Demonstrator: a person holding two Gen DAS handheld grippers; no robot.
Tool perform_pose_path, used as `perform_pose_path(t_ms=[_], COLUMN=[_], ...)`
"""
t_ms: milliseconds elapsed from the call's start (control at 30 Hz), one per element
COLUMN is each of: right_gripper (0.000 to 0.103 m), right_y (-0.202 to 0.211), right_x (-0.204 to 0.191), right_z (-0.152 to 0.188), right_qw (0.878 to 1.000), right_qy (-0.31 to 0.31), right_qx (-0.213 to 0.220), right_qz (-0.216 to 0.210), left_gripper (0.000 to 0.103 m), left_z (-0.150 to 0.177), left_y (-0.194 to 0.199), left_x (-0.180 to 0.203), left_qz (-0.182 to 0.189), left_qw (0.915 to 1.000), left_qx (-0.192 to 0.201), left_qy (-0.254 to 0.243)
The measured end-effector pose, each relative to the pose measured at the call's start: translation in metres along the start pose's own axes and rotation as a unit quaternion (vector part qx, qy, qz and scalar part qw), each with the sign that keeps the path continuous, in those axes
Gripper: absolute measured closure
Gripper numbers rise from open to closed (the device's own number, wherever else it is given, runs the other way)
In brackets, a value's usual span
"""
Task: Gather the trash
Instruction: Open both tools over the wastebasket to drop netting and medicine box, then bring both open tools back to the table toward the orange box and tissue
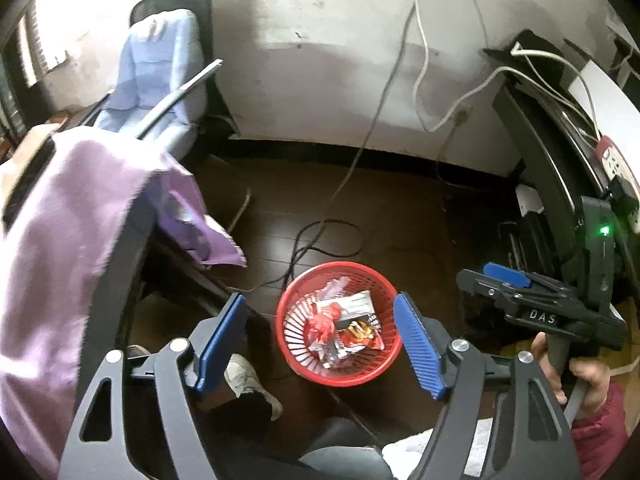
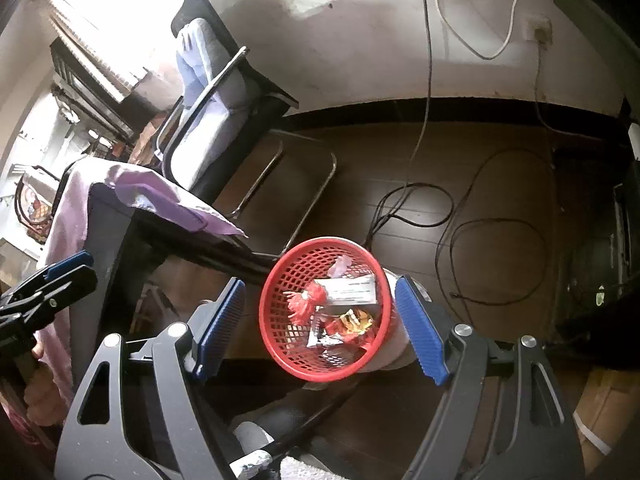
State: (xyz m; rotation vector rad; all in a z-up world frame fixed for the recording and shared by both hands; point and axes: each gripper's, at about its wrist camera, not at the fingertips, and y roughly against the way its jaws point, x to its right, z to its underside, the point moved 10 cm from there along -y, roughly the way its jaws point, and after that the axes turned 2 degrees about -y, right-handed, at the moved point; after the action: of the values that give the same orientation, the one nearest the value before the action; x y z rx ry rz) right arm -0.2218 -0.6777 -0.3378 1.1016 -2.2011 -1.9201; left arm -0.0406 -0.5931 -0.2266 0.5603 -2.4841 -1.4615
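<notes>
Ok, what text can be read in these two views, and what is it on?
"DAS": white letters on the right gripper body, left wrist view.
Wrappers in the red basket: print too small and blurred to read.
Nothing else legible in either view.

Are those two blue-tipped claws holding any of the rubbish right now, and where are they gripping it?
Nothing is held. The left gripper and right gripper both stand open above the red basket, where the wrappers already lie.

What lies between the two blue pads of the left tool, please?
In the left wrist view, the left tool stands open with nothing held; framed between its pads, lower down on the floor, sits the red basket of wrappers.
</notes>
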Motion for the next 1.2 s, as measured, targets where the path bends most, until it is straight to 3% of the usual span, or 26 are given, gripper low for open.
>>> perform_pose_path(t_ms=[333, 633, 833, 1033, 1200], right_gripper=[0.028, 0.023, 0.020, 0.015, 0.014], right_y=[0.014, 0.042, 0.064, 0.080, 0.085], right_x=[-0.040, -0.096, -0.143, -0.187, -0.214], right_z=[0.001, 0.007, 0.017, 0.031, 0.045], right_qw=[0.999, 0.994, 0.987, 0.980, 0.974], right_qy=[0.045, 0.105, 0.149, 0.189, 0.215], right_qx=[0.007, 0.025, 0.035, 0.040, 0.038], right_qz=[-0.009, -0.021, -0.038, -0.052, -0.056], left_gripper=[0.016, 0.011, 0.007, 0.006, 0.006], left_z=[0.007, 0.039, 0.089, 0.174, 0.254], left_y=[0.072, 0.155, 0.226, 0.296, 0.332], left_x=[-0.055, -0.125, -0.201, -0.289, -0.341], left_qz=[-0.048, -0.120, -0.183, -0.261, -0.288], left_qw=[0.9961, 0.9821, 0.9591, 0.9215, 0.8946], left_qx=[0.058, 0.112, 0.138, 0.137, 0.113], left_qy=[0.045, 0.092, 0.166, 0.253, 0.322])
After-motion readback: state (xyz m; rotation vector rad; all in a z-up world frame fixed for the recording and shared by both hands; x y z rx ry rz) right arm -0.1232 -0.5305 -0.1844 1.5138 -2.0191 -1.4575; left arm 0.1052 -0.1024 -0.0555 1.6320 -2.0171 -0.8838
